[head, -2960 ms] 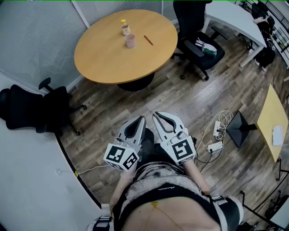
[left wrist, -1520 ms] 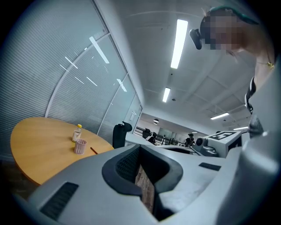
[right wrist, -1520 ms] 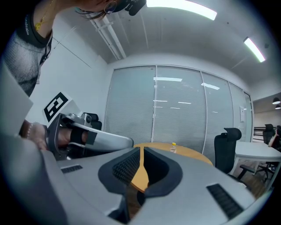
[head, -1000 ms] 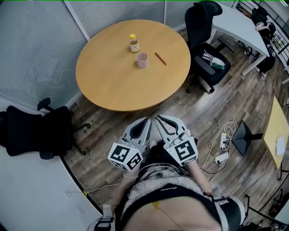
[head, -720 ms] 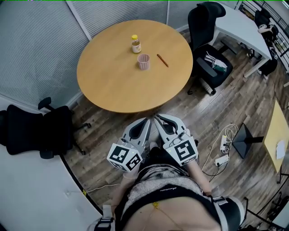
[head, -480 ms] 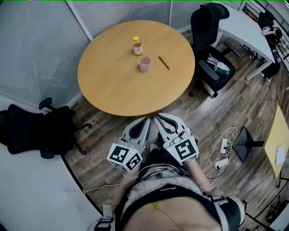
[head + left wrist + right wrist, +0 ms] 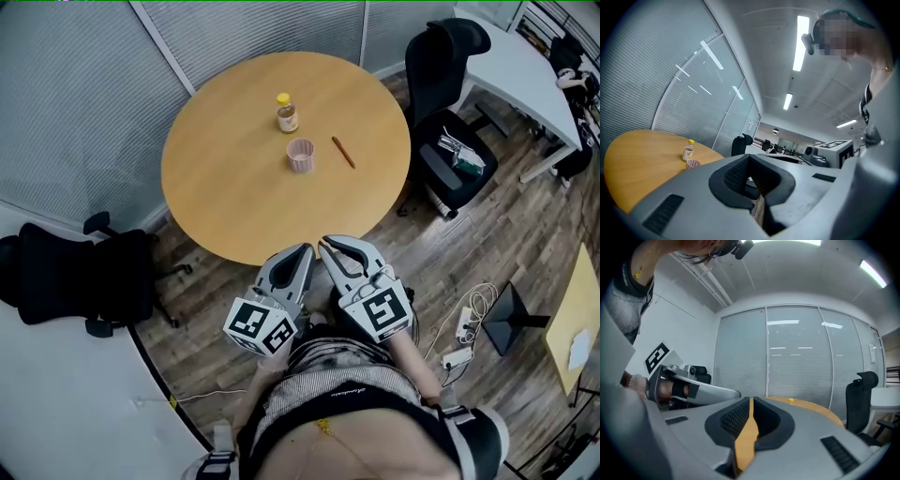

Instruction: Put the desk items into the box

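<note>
In the head view, the person is holding the left claw point(image 7: 298, 255) and the right claw point(image 7: 330, 246) near the body, both clenched on nothing, at the near edge of the round bench point(image 7: 234, 202). The bottle point(image 7: 286, 113), cup point(image 7: 301, 155) and pencil point(image 7: 343, 152) are waiting at its far part. No box is showing. I think the claws should be opening before reaching.

The left gripper view is showing the bottle and cup from the side. The right gripper view is showing only the bottle's yellow cap.

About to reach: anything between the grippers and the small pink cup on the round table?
Nothing visible: only bare round wooden table separates the left gripper and right gripper from the small pink cup.
</note>
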Demonstrator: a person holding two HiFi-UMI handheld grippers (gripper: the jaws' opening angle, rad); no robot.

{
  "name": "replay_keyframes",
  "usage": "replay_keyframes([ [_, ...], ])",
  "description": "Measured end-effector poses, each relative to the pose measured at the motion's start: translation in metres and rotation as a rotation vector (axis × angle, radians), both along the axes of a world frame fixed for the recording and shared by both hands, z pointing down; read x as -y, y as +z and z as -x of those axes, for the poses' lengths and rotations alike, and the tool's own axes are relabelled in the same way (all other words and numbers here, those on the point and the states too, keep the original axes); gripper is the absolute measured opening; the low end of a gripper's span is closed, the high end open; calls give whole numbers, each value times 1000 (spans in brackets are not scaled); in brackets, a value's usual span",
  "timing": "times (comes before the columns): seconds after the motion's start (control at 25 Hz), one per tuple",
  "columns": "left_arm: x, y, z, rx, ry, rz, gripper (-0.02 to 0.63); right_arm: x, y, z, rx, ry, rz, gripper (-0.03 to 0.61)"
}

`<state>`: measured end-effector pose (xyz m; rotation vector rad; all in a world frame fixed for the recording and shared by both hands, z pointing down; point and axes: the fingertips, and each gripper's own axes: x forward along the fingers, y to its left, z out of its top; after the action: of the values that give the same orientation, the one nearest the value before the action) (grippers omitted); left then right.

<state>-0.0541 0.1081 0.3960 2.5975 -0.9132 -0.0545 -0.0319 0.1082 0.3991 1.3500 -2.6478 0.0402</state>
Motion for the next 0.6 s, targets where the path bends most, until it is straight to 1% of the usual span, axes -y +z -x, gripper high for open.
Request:
replay_keyframes([
  [0.2,25,-2,-14,-2,-9,0,2,25,-2,-12,22,-14,17,37],
  [0.36,40,-3,-27,2,-16,2,2,40,-1,-26,0,-36,6,37],
  [0.6,60,-4,-49,12,-27,0,2,60,-1,-49,15,-42,15,37],
])
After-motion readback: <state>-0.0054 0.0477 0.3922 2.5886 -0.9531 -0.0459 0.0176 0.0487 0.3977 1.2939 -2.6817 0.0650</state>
